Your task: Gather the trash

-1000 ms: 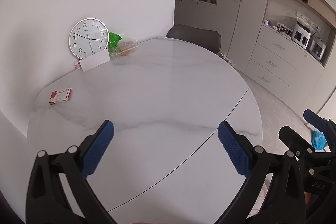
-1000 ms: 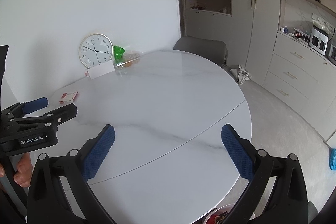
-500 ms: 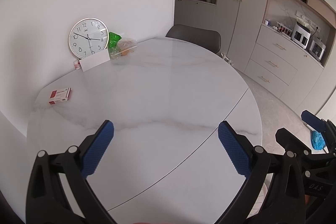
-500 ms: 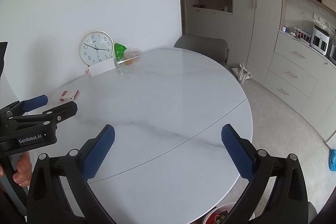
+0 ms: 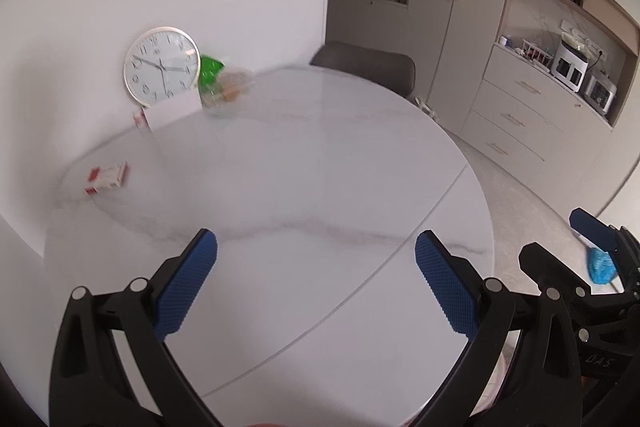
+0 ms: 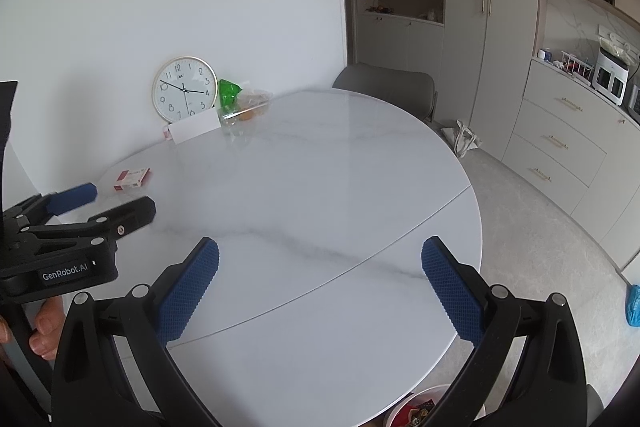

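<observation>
On the far side of the round white marble table lie a green wrapper and a clear plastic bag with something orange inside, next to a wall clock. A small red-and-white box lies near the table's left edge. The same wrapper, bag and box show in the right wrist view. My left gripper and right gripper both hover open above the near part of the table, holding nothing.
A white card leans against the clock. A bin with wrappers in it peeks from under the table's near edge. A grey chair stands at the far side. Cabinets line the right wall; a blue item lies on the floor.
Both grippers stay open and empty. The left wrist view has shifted slightly and is now motion-blurred; the right wrist view has barely moved.
</observation>
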The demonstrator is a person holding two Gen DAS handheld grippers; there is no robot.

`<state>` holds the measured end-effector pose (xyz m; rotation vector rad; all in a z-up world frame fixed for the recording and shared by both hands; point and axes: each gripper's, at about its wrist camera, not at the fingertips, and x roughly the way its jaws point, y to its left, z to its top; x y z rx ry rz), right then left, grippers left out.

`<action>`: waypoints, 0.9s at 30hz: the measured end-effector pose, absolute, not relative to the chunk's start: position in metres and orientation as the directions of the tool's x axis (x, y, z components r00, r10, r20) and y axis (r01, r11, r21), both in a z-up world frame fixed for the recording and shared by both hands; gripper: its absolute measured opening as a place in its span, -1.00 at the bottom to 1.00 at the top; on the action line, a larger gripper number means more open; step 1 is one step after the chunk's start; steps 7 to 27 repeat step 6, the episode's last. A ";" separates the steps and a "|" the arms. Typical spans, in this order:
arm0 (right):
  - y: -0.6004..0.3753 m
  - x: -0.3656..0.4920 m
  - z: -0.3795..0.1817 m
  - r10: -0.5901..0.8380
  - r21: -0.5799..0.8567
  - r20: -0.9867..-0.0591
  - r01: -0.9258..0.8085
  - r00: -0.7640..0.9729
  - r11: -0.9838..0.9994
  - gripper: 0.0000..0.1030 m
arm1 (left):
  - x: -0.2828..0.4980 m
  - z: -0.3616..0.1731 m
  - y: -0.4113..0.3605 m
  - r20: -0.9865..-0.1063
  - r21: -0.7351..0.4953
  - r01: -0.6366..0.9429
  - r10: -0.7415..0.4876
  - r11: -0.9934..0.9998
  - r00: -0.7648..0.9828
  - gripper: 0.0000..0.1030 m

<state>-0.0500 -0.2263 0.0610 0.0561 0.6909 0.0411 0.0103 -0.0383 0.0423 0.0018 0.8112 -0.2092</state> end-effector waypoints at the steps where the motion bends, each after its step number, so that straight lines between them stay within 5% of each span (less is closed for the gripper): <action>1: -0.226 -0.051 0.061 0.056 0.065 -0.635 -0.019 0.770 0.998 0.95 | 0.010 0.042 -0.039 -0.721 -0.074 0.184 -0.180 0.980 0.669 0.85; 27: -0.226 -0.051 0.060 0.056 0.066 -0.638 -0.018 0.768 0.998 0.95 | 0.010 0.042 -0.040 -0.722 -0.060 0.184 -0.170 0.981 0.670 0.85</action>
